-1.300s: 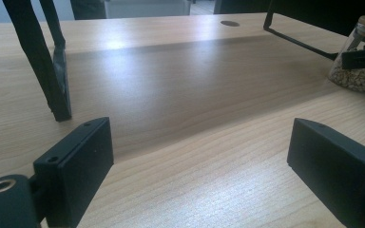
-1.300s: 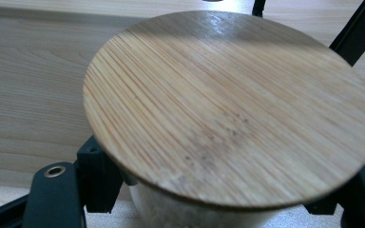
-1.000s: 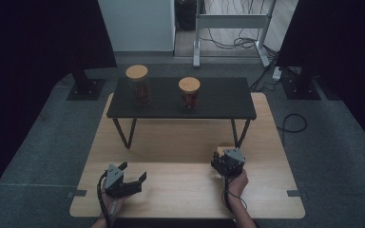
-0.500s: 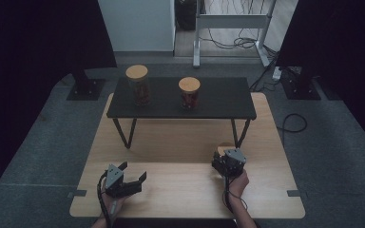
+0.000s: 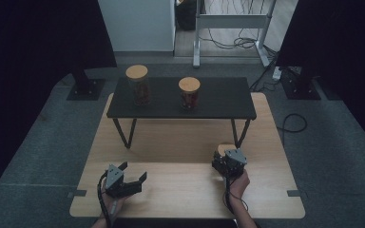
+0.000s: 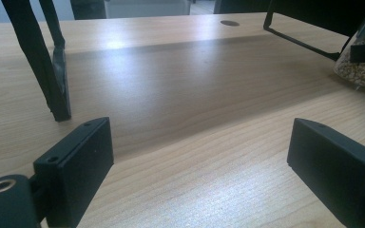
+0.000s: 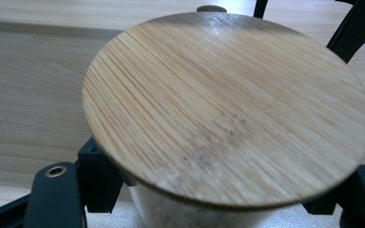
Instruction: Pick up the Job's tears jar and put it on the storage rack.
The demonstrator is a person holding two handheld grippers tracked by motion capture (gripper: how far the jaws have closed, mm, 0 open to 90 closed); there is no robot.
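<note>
With two jars (image 5: pixel 138 85) (image 5: pixel 189 93) already on the black shelf (image 5: pixel 218 97), the right claw (image 5: pixel 225 159) grips a third jar (image 7: pixel 228 109) on the counter (image 5: pixel 171 142) below the shelf, pending placement; the left claw (image 5: pixel 132 179) stands wide, empty.

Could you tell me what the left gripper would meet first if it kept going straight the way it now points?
The left gripper, open, points across bare wooden table. Straight ahead the way looks free up to the far edge; the black shelf leg stands left of that line and the jar right, though depth is uncertain.
</note>
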